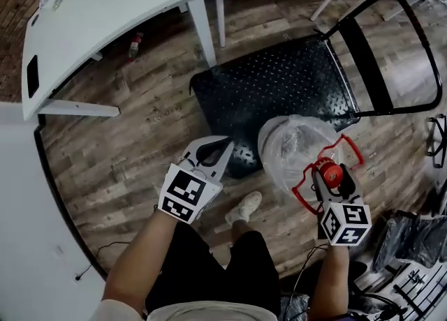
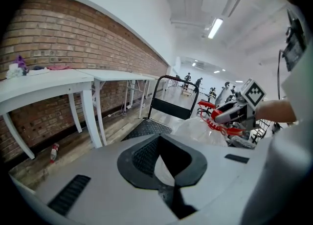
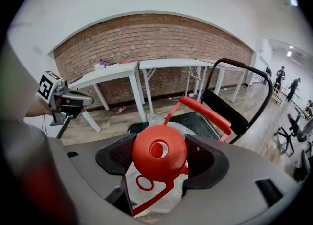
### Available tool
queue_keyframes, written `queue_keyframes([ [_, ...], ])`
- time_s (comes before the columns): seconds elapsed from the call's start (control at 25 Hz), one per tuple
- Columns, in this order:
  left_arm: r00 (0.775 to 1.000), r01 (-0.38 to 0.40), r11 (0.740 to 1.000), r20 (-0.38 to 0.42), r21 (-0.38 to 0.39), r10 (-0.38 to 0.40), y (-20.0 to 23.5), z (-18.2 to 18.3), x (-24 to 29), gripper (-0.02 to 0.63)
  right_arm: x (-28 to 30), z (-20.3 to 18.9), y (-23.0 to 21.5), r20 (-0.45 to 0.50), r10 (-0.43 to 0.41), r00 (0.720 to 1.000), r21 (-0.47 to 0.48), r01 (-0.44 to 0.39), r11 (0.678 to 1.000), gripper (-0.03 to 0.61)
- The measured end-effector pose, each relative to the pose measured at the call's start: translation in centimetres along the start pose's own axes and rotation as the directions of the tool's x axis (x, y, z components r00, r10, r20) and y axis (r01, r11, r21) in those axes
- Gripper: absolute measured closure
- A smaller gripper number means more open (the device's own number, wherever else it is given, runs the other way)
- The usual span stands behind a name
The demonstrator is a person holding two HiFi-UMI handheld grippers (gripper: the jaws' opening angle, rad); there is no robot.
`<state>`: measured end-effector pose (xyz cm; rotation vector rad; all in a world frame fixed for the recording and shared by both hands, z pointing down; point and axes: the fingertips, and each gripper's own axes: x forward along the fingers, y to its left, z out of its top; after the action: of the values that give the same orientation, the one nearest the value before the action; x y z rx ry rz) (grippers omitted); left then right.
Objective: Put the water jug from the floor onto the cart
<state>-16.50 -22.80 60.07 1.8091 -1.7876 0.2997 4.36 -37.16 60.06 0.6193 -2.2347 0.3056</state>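
Observation:
The water jug (image 1: pixel 297 146) is clear plastic with a red cap (image 1: pixel 331 173) and a red carrying frame (image 1: pixel 349 148). My right gripper (image 1: pixel 334 181) is shut on the cap (image 3: pixel 159 153), with the jaws on either side of it. The jug's body overlaps the near right corner of the black diamond-plate cart (image 1: pixel 279 82). I cannot tell whether the jug rests on anything. The cart's black handle (image 1: pixel 391 54) rises at its right end. My left gripper (image 1: pixel 213 152) is open and holds nothing, just left of the jug by the cart's near edge (image 2: pixel 146 128).
White tables (image 1: pixel 105 12) stand beyond the cart along a brick wall. A small bottle (image 1: pixel 134 44) lies on the wooden floor under one. The person's shoe (image 1: pixel 244 208) is just behind the cart. Black bags (image 1: pixel 412 239) and a wire rack sit at the right.

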Motion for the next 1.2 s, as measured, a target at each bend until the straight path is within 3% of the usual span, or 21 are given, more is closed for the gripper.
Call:
queue_keyframes([
  [0.32, 0.999, -0.052, 0.997, 0.010, -0.056, 0.052, 3.6, -1.9, -2.1, 0.614, 7.5, 2.9, 7.4, -0.011, 0.124, 0.992, -0.070, -0.124, 0.990, 0.264],
  [0.52, 0.998, -0.067, 0.994, 0.002, -0.083, 0.067, 4.6, -3.1, -3.0, 0.614, 10.6, 3.2, 10.1, -0.034, 0.157, 0.987, -0.079, -0.159, 0.984, 0.264],
  [0.88, 0.996, -0.087, 0.991, -0.009, -0.100, 0.087, 6.0, -4.2, -4.0, 0.614, 12.3, 2.8, 12.4, -0.084, 0.182, 0.980, -0.160, -0.193, 0.968, 0.264],
  [1.2, 0.997, -0.083, 0.991, -0.014, -0.108, 0.082, 6.0, -5.0, -4.4, 0.614, 12.5, 2.4, 13.6, -0.067, 0.185, 0.980, -0.171, -0.194, 0.966, 0.264],
])
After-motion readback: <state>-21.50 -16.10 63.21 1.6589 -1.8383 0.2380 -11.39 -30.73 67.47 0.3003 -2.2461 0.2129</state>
